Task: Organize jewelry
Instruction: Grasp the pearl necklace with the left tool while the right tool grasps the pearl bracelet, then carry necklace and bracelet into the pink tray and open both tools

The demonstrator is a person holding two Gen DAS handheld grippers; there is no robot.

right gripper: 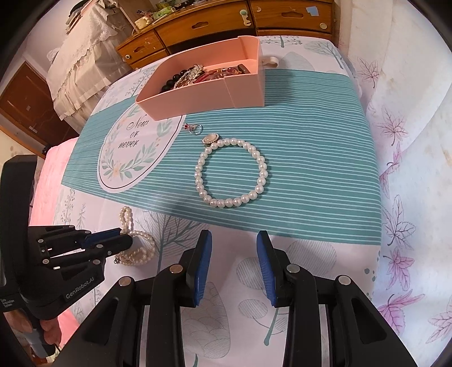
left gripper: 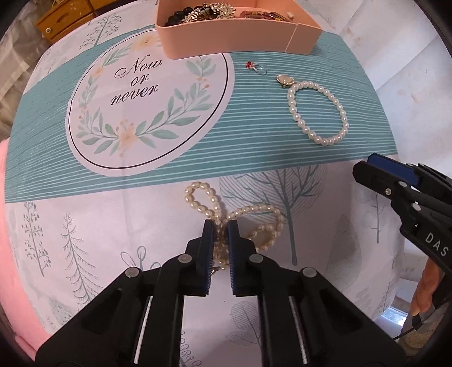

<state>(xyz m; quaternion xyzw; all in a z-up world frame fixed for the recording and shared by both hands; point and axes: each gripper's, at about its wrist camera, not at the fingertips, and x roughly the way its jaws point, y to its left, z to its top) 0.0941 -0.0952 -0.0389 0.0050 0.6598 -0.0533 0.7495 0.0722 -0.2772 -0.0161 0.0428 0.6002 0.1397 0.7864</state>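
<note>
A cream pearl necklace (left gripper: pixel 255 210) lies bunched on the tree-print cloth, and my left gripper (left gripper: pixel 221 223) points down onto it, shut on its strands. In the right wrist view the same left gripper (right gripper: pixel 128 240) pinches the necklace (right gripper: pixel 141 254) at the lower left. A round pearl bracelet (right gripper: pixel 197 172) rests on the teal striped band, with an oval pendant (right gripper: pixel 210 139) touching its top and a small red-stone ring (right gripper: pixel 195 128) beyond. My right gripper (right gripper: pixel 234 240) hovers open over the cloth just short of the bracelet, with nothing between its fingers.
An open pink box (right gripper: pixel 197 98) holding several jewelry pieces stands at the far side of the cloth. Wooden drawers (right gripper: pixel 214 25) lie behind it. The cloth drops off at the left onto a pink surface (right gripper: pixel 53 180). A person's hand (left gripper: pixel 423 290) grips the right tool.
</note>
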